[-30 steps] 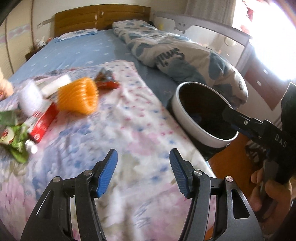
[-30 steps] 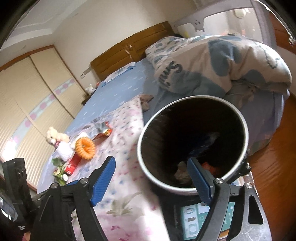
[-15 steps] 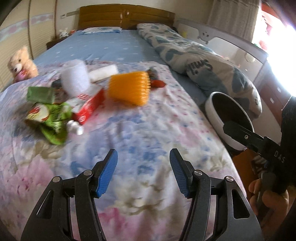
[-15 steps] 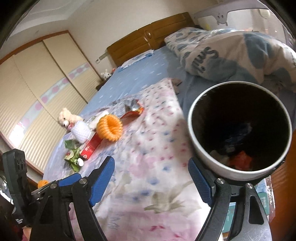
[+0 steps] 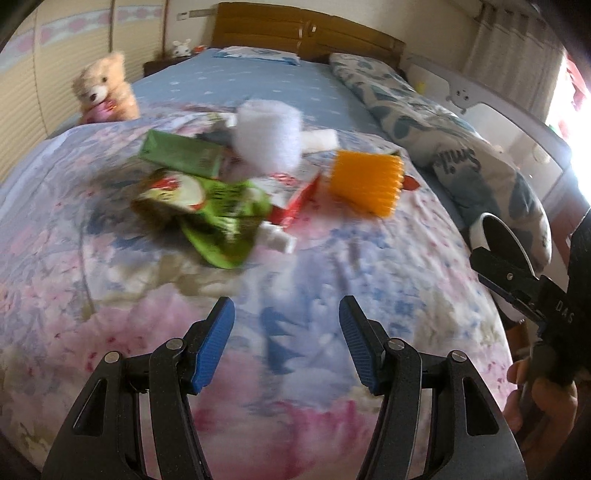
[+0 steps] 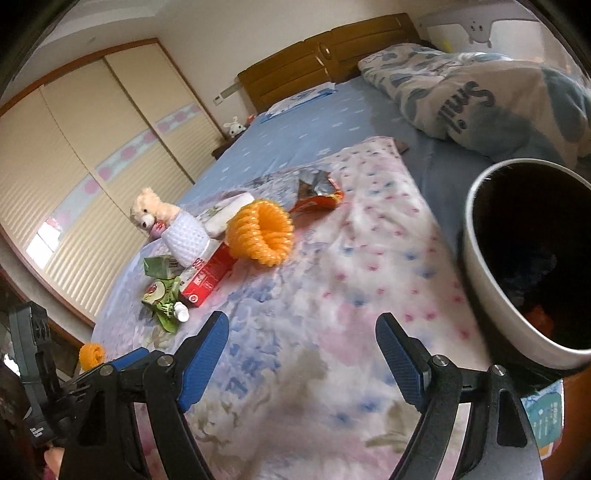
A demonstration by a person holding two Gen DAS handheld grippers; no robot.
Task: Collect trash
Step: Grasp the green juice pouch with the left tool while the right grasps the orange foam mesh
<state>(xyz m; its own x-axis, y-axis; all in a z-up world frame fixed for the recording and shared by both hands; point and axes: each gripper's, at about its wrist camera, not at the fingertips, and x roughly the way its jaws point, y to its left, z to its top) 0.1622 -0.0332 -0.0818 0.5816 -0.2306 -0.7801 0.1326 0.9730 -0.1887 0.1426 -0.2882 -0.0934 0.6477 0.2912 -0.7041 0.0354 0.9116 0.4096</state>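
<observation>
The left tool (image 5: 286, 325) hovers low over the flowered quilt (image 5: 314, 280), its blue pads spread wide with nothing between them, pointing up the bed toward the litter. The right tool (image 6: 303, 343) is likewise wide open and empty, held above the quilt's near end. In the left view, the hand (image 5: 535, 398) gripping the right tool shows at the lower right edge.

Just to the right of the right tool, off the bed's edge, stands the bin (image 6: 480, 258), dark inside with some scraps at its bottom.

Farther up the quilt lies the trash in a loose cluster: a green pouch (image 5: 218, 206) nearest, touching a red box (image 5: 299, 199), then a green carton (image 5: 181, 153), a white foam sleeve (image 5: 267, 138) and an orange coil (image 5: 364, 181). A foil wrapper (image 6: 317, 190) lies beyond the coil.

A teddy (image 5: 105, 88) sits at the quilt's far left edge. A duvet (image 5: 461, 147) is bunched along the right side, with the headboard (image 5: 303, 29) behind.
</observation>
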